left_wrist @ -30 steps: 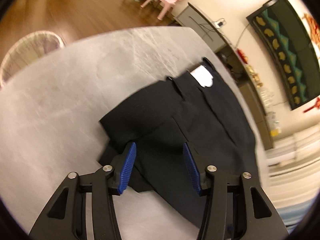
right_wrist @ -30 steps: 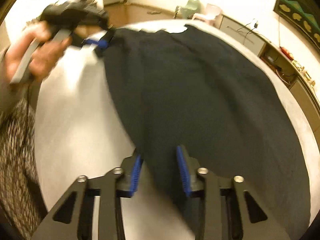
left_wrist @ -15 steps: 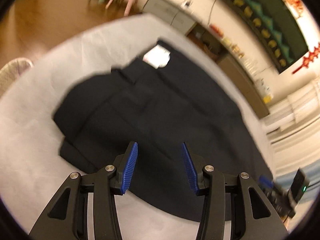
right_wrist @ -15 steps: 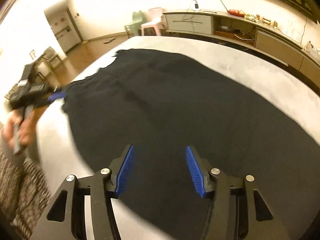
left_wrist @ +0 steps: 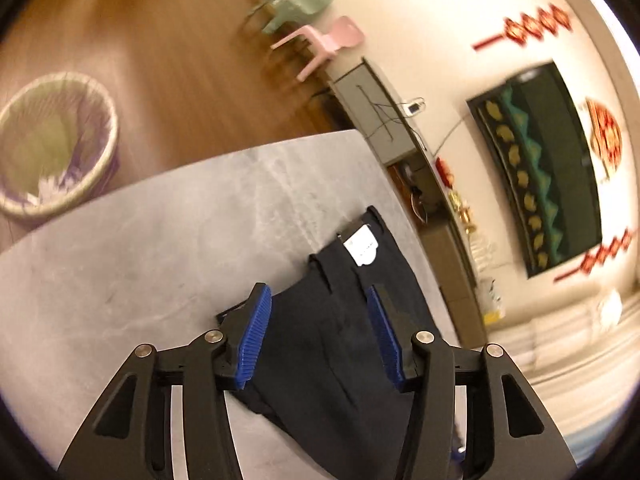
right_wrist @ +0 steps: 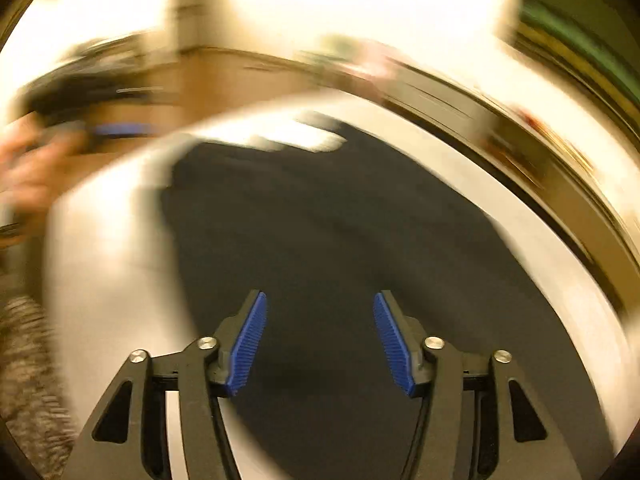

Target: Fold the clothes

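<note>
Black trousers (left_wrist: 332, 344) lie on the grey table (left_wrist: 160, 240), waistband and white label (left_wrist: 362, 246) at the far end. My left gripper (left_wrist: 320, 324) is open and empty, above the near part of the trousers. In the blurred right wrist view the trousers (right_wrist: 320, 240) spread across the table (right_wrist: 112, 260). My right gripper (right_wrist: 320, 328) is open and empty over the fabric. The left gripper (right_wrist: 120, 130) shows there at upper left, held in a hand.
A lined waste bin (left_wrist: 56, 148) stands on the wooden floor beyond the table's left edge. Small green and pink chairs (left_wrist: 320, 36) and a low cabinet (left_wrist: 384, 120) line the far wall. The person's patterned sleeve (right_wrist: 28, 380) is at lower left.
Both grippers have swung quickly. The left view has turned toward the waistband and table corner. The right gripper, open since half a second ago, now looks across the trousers toward the left hand.
</note>
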Demonstrator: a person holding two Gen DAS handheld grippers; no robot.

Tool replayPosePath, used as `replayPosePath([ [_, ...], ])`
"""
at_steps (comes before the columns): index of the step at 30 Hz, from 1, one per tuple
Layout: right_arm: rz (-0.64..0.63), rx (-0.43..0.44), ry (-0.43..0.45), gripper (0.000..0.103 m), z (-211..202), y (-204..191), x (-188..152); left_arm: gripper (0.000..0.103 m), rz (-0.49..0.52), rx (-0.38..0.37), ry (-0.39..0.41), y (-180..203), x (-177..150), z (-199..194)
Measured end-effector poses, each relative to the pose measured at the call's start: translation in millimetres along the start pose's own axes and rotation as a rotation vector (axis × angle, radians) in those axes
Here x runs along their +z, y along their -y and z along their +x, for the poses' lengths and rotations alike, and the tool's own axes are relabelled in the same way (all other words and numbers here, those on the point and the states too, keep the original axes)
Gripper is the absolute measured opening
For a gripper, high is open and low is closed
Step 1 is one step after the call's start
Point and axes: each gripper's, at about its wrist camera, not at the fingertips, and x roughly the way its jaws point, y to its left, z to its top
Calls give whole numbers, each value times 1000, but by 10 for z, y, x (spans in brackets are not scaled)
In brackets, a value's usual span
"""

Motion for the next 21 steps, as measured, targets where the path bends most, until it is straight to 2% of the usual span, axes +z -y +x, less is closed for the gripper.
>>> replayPosePath([
  [1, -65, 49, 3, 66, 11, -250, 164, 53, -20, -13, -6, -74, 16, -22],
  [4, -198, 90, -29, 66, 569, -746, 434, 53, -48, -46, -16, -193, 27, -55],
  [6, -227, 85, -83, 63, 1009, -851, 462, 53, -56, -69, -32, -235, 28, -83],
  [7, -214, 97, -126, 40, 1205, -837, 459, 53, -58, -78, -38, -244, 21, -89],
  [8, -182, 119, -155, 9, 1318, -784, 451, 53, -59, -86, -43, -248, 18, -97],
  [10, -87, 171, -169, 10, 1482, -606, 420, 53, -49, -97, -54, -225, 2, -103],
  [12, -10, 210, -144, 9, 1494, -436, 418, 53, -19, -104, -77, -144, -49, -73],
  [18, -8, 114, -156, 10, 1726, -251, 292, 53, 107, -60, -202, -6, -453, 100],
  [19, -10, 99, -146, 12, 1709, -264, 252, 53, 116, -58, -211, -3, -484, 117],
  [21, 1, 116, -144, 26, 1630, -275, 202, 53, 110, -77, -235, -14, -513, 160],
])
